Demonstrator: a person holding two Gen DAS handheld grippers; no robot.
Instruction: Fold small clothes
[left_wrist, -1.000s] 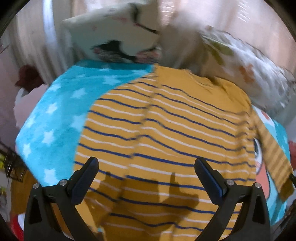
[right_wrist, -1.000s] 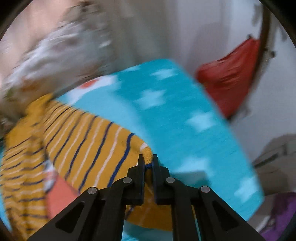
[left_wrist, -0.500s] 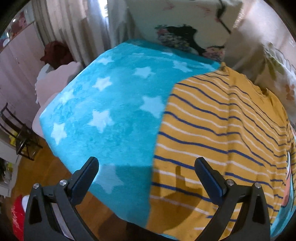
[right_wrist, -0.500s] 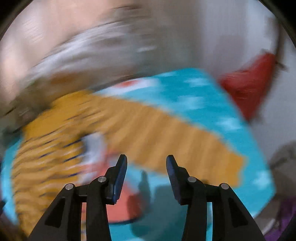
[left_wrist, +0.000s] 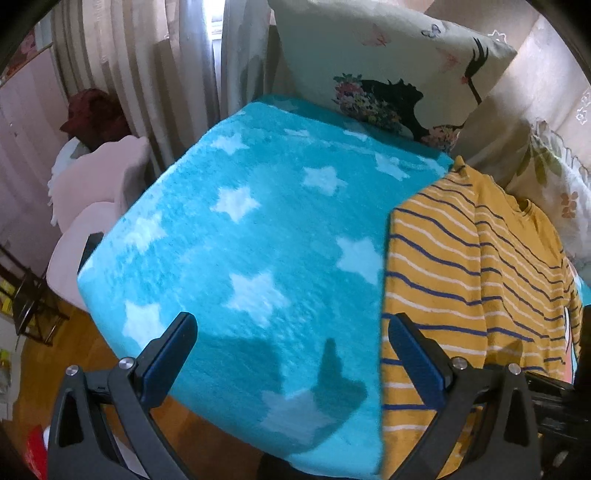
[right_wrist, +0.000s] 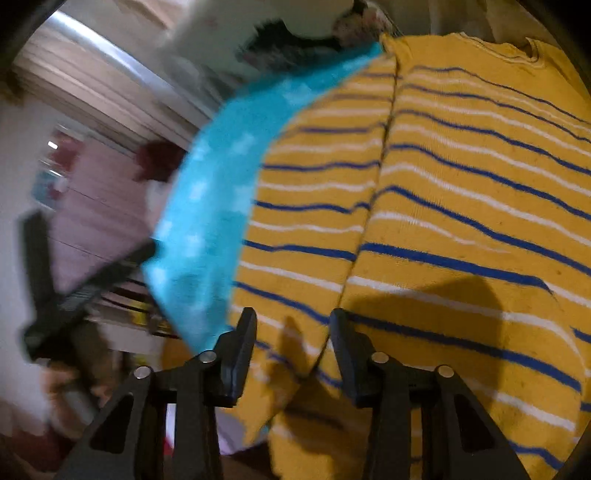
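Note:
A small yellow shirt (left_wrist: 461, 266) with blue and white stripes lies flat on a turquoise star blanket (left_wrist: 258, 236). In the left wrist view it fills the right side. My left gripper (left_wrist: 291, 347) is open and empty, above the blanket's near edge, left of the shirt. In the right wrist view the shirt (right_wrist: 461, 206) fills the frame, with a folded-in sleeve edge running down its middle. My right gripper (right_wrist: 291, 339) is open and empty just above the shirt's lower hem, by that fold line.
Patterned pillows (left_wrist: 388, 66) stand at the blanket's far edge, curtains (left_wrist: 147, 70) behind them. A pink padded seat (left_wrist: 96, 184) sits to the left. Wooden floor (left_wrist: 66, 347) lies below the blanket's near edge. The left gripper shows blurred in the right wrist view (right_wrist: 74, 295).
My right gripper let go of the shirt sleeve, opened, and swung over the shirt's body. My left gripper moved left, off the shirt, over the bare blanket.

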